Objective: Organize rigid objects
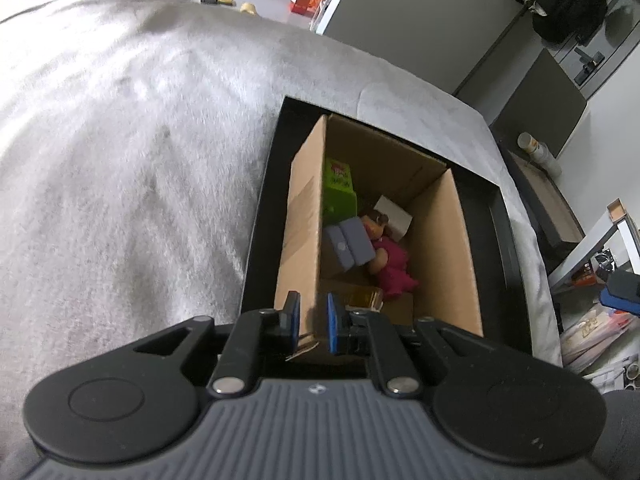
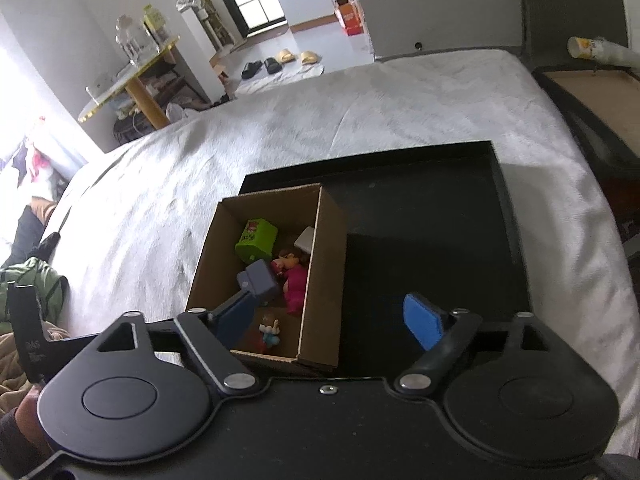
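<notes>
Left tongs (image 1: 313, 322) nearly closed, pinching the near-left wall of the cardboard box (image 1: 304, 216) between the blue pads; holding the box edge, nothing else; right tongs (image 2: 334, 320) wide open and empty, left finger hanging over the box's near end, right finger over the black tray (image 2: 420, 208); box sits on the tray's left side, tray lies on the white bed (image 2: 360, 112); box long axis runs straight away from both tongs; inside it: grey block (image 2: 260, 280) centre, pink figure (image 2: 296, 284) beside it toward the right wall, green cube (image 2: 256, 238) at the far-left, white box (image 2: 306, 238) at the far-right, small figurine (image 2: 270, 330) at the near end; all rigid items look already boxed, tray otherwise bare; judgement: left steadies the box, right is nearer the contents, directly ahead and below.
</notes>
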Available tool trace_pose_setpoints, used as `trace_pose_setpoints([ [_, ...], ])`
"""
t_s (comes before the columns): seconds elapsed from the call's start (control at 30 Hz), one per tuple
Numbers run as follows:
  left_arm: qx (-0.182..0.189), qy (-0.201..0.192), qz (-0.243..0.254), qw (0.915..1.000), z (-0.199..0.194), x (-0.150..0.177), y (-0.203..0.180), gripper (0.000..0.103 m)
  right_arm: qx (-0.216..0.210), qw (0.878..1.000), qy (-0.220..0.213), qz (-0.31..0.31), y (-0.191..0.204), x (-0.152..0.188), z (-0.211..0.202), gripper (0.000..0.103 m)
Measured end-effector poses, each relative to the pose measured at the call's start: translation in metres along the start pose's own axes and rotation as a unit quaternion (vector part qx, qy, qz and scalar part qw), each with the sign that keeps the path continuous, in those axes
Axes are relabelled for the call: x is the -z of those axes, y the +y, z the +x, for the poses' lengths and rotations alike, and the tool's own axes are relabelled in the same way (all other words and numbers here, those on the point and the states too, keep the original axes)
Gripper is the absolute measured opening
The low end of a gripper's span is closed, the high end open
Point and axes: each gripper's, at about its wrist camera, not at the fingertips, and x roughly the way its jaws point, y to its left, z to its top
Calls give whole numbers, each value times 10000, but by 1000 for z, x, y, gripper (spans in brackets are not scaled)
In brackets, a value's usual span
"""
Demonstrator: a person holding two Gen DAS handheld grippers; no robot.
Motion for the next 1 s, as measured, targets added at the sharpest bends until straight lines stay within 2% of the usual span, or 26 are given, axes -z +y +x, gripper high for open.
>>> trace_pose_setpoints([
  [0.17,22,-14,211,9998,-25,-2,-19,22,9,9998,-192,75,-6,4,-18,93],
  [0.23,67,-59,320,9994,-36,-3,-29,31,79,9995,-291,59,-7,5,-27,96],
  [0.3,104,-68,392,9992,-47,-4,-37,48,118,9992,-388,39,-6,5,-36,101],
  [0.4,56,-105,526,9985,-62,-6,-49,65,174,9983,-551,31,-6,5,-49,103],
  [0.5,50,-133,602,9981,-74,-8,-56,75,211,9977,-645,44,-6,3,-60,103],
  [0.6,95,-181,663,9976,-85,-9,-61,82,226,9972,-713,51,-5,3,-69,103],
  [0.7,196,-159,695,9973,-95,-9,-66,83,322,9968,-731,22,-2,5,-75,103],
  [0.87,209,-458,782,9957,-119,-7,-75,88,433,9961,-765,28,1,8,-85,103],
  [1.0,350,-520,713,9955,-135,-5,-80,92,502,9954,-809,97,-2,11,-94,103],
])
